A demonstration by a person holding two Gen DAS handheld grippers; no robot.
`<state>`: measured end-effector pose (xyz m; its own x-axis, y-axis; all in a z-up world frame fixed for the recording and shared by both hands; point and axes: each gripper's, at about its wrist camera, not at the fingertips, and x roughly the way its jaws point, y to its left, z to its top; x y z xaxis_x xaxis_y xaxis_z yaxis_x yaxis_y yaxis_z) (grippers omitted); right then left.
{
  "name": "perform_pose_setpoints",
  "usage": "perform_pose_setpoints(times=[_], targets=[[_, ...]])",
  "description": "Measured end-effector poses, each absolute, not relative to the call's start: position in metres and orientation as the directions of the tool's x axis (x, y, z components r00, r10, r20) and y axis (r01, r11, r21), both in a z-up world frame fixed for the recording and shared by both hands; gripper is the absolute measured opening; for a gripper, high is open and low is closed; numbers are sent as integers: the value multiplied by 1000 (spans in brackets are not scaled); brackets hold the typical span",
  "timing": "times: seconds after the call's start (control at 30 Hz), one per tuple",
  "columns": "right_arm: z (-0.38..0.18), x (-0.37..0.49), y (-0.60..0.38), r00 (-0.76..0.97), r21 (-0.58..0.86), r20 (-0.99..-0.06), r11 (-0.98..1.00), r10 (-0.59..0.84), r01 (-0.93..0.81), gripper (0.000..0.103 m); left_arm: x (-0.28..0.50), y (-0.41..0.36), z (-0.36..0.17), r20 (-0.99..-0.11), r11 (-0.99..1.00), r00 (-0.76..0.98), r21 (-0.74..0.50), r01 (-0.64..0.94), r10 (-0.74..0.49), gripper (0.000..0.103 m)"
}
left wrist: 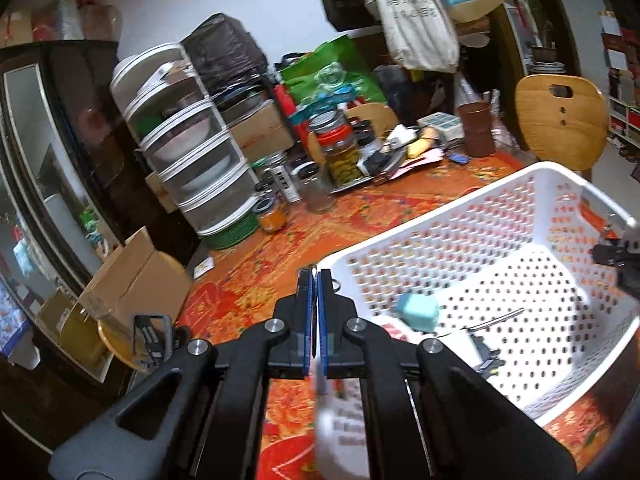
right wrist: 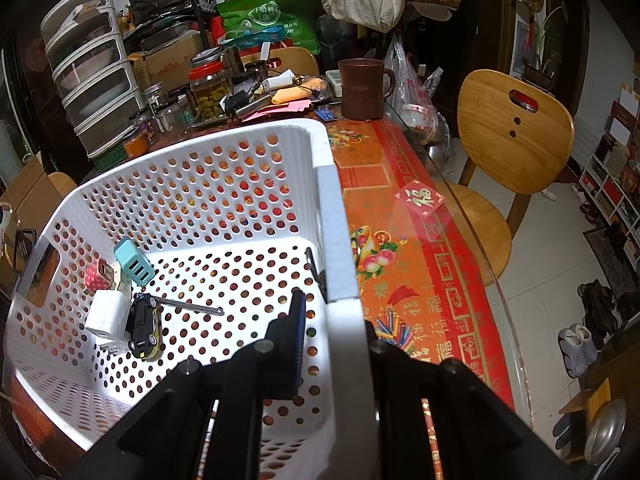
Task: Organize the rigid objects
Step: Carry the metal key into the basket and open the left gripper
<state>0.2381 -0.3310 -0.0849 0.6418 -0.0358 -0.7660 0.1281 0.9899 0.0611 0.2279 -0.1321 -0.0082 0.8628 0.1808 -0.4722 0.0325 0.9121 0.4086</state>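
Red-orange tablecloth (right wrist: 404, 280), cluttered room, left fingers (left wrist: 306, 292) pressed together, right fingers (right wrist: 298, 320) pinching basket (right wrist: 336, 240) wall

The basket (right wrist: 256, 184) is white, its walls and floor dotted with rows of round holes through which the orange and red cloth shows. That cloth on the desk (right wrist: 404, 264) is orange with a red border, printed with peaches, flowers and gold characters. Inside the basket lie a pale teal charger (right wrist: 134, 263), a black and yellow toy car (right wrist: 143, 326), a white block (right wrist: 105, 314) and a red box with white dots (right wrist: 96, 276). The left tool (left wrist: 316, 276) is black with blue pads. The mug (right wrist: 362, 88) is brown, the chair (right wrist: 516, 136) honey-coloured wood, the bag (right wrist: 276, 14) green
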Motion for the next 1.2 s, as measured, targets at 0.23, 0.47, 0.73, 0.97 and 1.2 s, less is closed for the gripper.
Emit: perform_pose_setpoints(times=[0.23, 0.47, 0.73, 0.97, 1.2], targets=[[-85, 238, -331, 642, 60, -766, 990, -35, 127, 14, 227, -171, -19, -510, 912, 852, 395, 113, 115, 3], [-85, 238, -331, 641, 60, -766, 990, -36, 127, 14, 239, -186, -40, -580, 920, 813, 341, 194, 44, 3], [-85, 238, -331, 642, 60, -766, 990, -36, 127, 14, 255, -178, -60, -633, 933, 774, 277, 231, -4, 25], [-86, 238, -330, 640, 60, -767, 990, -34, 126, 15, 242, -172, -56, -577, 925, 817, 302, 231, -16, 93], [-86, 238, -327, 625, 56, -780, 991, -32, 121, 29, 233, -150, -52, -582, 938, 809, 227, 263, -86, 102]])
